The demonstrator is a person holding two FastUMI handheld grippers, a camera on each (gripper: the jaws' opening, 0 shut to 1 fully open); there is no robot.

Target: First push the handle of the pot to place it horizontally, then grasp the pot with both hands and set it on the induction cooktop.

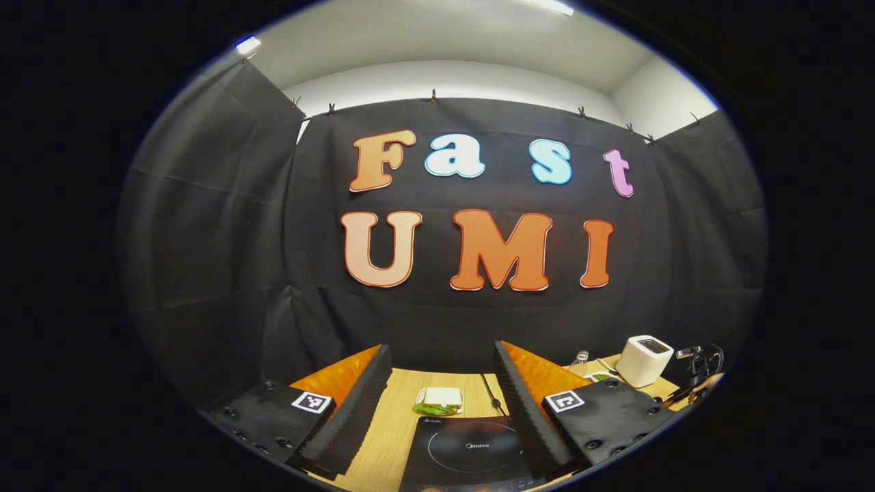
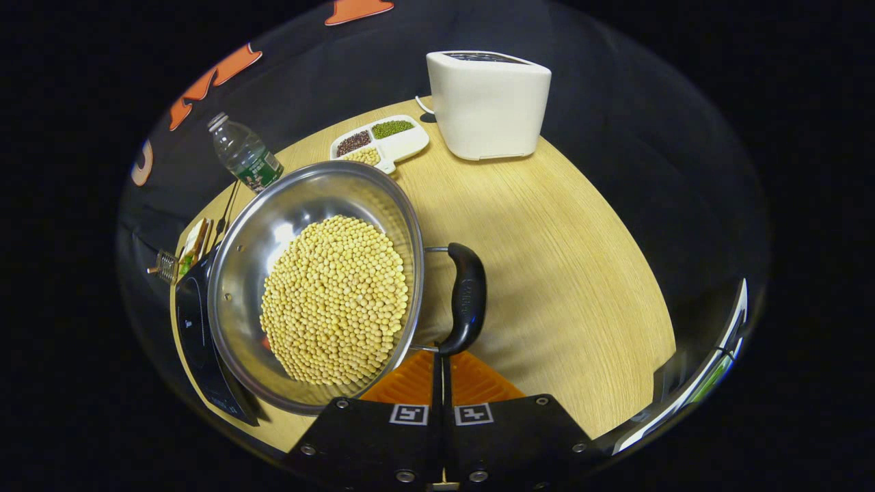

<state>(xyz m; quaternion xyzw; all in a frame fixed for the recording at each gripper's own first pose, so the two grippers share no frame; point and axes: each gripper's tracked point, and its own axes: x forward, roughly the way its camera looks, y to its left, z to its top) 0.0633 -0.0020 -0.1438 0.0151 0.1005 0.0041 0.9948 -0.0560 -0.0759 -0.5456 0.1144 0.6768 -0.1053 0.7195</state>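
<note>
The steel pot (image 2: 321,287), left of centre in the right gripper view, is round, shiny and filled with yellow soybeans (image 2: 335,301). Its black handle (image 2: 467,298) sticks out toward frame right, its long axis running up and down the frame. The right claw (image 2: 441,365) is pressed together just below the handle's lower end. The pot overlaps the induction cooktop (image 2: 195,335) at lower left on the desk (image 2: 560,260). In the left gripper view, the left claw (image 1: 437,410) stands apart above the cooktop.
</note>
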